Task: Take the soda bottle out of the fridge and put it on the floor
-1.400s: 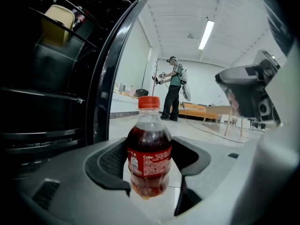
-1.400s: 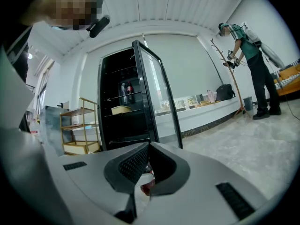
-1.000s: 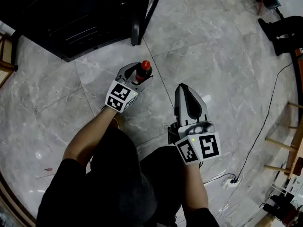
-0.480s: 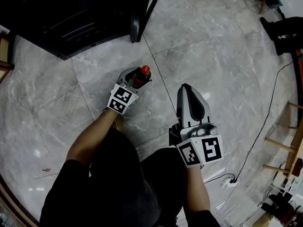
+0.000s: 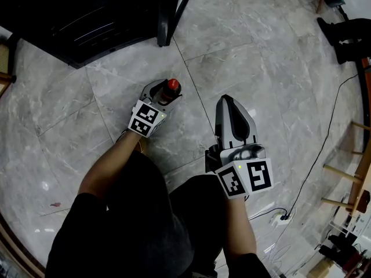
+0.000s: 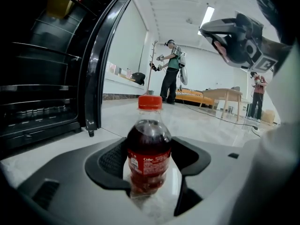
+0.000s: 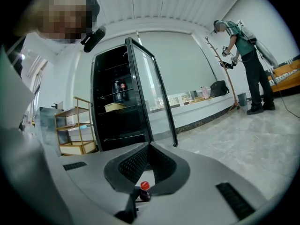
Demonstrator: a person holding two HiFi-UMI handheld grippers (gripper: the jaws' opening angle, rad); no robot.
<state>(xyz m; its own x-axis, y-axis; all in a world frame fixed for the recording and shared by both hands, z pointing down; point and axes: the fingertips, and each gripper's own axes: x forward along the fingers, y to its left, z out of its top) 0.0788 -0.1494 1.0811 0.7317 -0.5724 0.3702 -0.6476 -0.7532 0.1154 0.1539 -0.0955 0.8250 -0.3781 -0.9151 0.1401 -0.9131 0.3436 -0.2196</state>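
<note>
Just in front of the open fridge [image 5: 75, 22], the left gripper [image 5: 164, 92] clamps the soda bottle [image 6: 149, 149] upright. It sits lower than a second ago, so set-down on the floor [image 5: 261, 57] looks close. The right gripper [image 5: 226, 103] is closed and empty.

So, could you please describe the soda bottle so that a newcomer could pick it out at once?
Start at the black fridge with its door open, then look at the grey tiled floor in front of it. There the left tool grips the soda bottle: the only bottle outside the fridge, dark cola with a red cap and red label.
</note>
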